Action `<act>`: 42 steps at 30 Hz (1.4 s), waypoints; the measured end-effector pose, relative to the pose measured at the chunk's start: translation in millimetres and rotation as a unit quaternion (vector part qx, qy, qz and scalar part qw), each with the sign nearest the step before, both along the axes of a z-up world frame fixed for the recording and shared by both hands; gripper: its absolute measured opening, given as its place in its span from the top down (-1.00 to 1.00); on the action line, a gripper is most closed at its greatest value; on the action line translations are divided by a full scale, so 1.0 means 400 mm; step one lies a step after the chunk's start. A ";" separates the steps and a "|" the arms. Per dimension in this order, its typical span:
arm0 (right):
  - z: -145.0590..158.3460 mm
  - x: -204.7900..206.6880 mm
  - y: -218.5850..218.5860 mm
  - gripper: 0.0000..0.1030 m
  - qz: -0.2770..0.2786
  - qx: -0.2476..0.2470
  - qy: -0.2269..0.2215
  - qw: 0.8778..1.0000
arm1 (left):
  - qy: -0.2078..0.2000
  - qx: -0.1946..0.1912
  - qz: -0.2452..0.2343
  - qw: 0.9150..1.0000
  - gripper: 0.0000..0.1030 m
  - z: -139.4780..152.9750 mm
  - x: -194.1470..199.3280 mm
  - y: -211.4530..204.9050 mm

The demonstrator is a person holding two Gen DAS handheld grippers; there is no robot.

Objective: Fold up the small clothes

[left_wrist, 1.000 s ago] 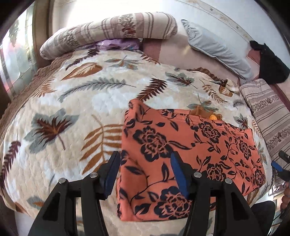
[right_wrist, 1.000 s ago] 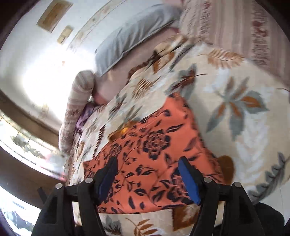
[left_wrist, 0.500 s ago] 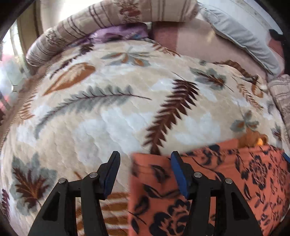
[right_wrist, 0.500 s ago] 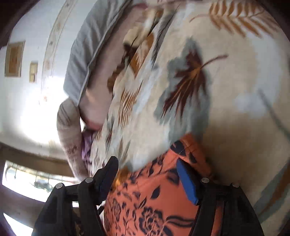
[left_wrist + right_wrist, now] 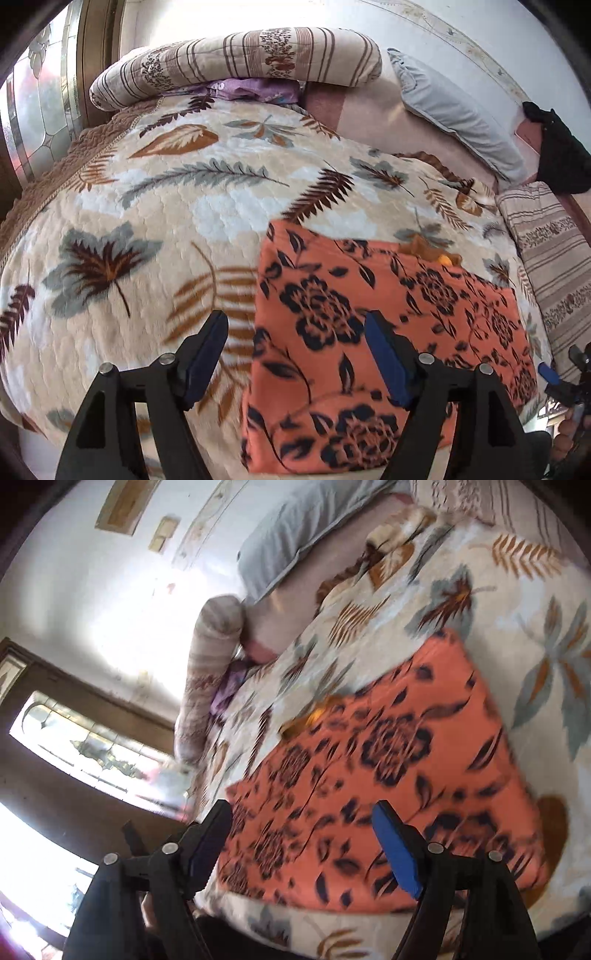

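Observation:
An orange garment with a dark flower print (image 5: 369, 325) lies flat as a rectangle on the leaf-patterned bedspread (image 5: 155, 221), near the bed's front edge. My left gripper (image 5: 295, 354) hovers over the garment's left edge, its jaws opening and nothing pinched between them. In the right wrist view the same garment (image 5: 388, 768) fills the middle, blurred by motion. My right gripper (image 5: 303, 838) hangs above its near part, jaws opening, nothing held. The right gripper's blue tip (image 5: 550, 373) shows at the far right of the left wrist view.
A striped bolster (image 5: 236, 62) and a purple cloth (image 5: 255, 90) lie at the head of the bed. A grey pillow (image 5: 458, 114) leans on the wall, with a black item (image 5: 561, 162) beside it. A striped blanket (image 5: 550, 254) lies right. A window (image 5: 92, 753) is left.
Both grippers swung out to the garment's far edge half a second ago and have come back to its near side. Both sets of jaws stand wider now.

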State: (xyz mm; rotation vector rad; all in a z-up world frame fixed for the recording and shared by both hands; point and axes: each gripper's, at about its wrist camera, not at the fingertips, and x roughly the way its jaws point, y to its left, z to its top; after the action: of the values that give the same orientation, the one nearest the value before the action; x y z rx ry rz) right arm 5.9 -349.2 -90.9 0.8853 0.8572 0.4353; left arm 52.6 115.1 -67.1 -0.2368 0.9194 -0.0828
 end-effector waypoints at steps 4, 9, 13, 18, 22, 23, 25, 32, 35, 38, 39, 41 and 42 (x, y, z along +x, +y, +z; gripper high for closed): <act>-0.182 -0.074 -0.033 -0.48 -0.076 0.008 0.106 0.991 | 0.063 0.047 -0.018 0.997 -0.58 -0.138 -0.046 -0.052; -0.140 -0.192 -0.148 -0.50 -0.218 0.029 0.087 0.972 | 0.070 0.044 0.026 0.996 -0.63 -0.134 -0.058 -0.023; -0.177 -0.238 -0.150 -0.60 -0.231 0.080 0.114 0.963 | 0.035 0.030 0.012 0.999 -0.63 -0.071 -0.069 -0.048; -0.222 -0.162 -0.147 -0.60 -0.238 0.115 0.132 0.955 | 0.028 0.016 -0.032 0.999 -0.63 -0.045 -0.079 -0.131; -0.223 -0.130 -0.151 -0.46 -0.279 0.107 0.132 0.945 | 0.020 0.013 -0.054 0.998 -0.63 -0.036 -0.082 -0.190; -0.213 -0.117 -0.149 0.30 -0.276 0.080 0.124 0.950 | 0.022 0.015 -0.060 0.998 -0.63 -0.038 -0.077 -0.208; -0.220 -0.095 -0.148 0.82 -0.266 0.064 0.142 0.951 | 0.023 0.022 -0.070 0.997 -0.63 -0.038 -0.066 -0.238; -0.199 -0.104 -0.123 0.67 -0.221 -0.059 0.164 0.959 | 0.038 0.045 -0.080 0.995 -0.63 -0.081 -0.019 -0.302; -0.193 -0.159 -0.172 0.47 -0.256 0.010 0.159 0.954 | 0.053 0.116 -0.096 0.987 -0.71 -0.158 0.003 -0.336; -0.127 -0.182 -0.199 0.34 -0.243 -0.020 0.128 0.961 | 0.047 0.123 -0.096 0.987 -0.71 -0.155 -0.004 -0.345; -0.109 -0.168 -0.210 0.16 -0.227 -0.032 0.121 0.966 | 0.047 0.117 -0.095 0.987 -0.73 -0.158 -0.001 -0.341; -0.080 -0.114 -0.234 -0.31 -0.194 -0.048 0.102 0.974 | 0.044 0.113 -0.097 0.988 -0.75 -0.159 0.002 -0.339; -0.063 -0.083 -0.244 -0.47 -0.181 -0.053 0.087 0.978 | 0.043 0.114 -0.098 0.988 -0.75 -0.161 0.001 -0.340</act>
State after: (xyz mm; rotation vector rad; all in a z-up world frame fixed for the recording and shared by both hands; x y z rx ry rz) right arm -27.5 -447.0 -116.0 0.9661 0.8487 -0.0061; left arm 53.2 -21.0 -131.5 0.0632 1.0278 -0.1497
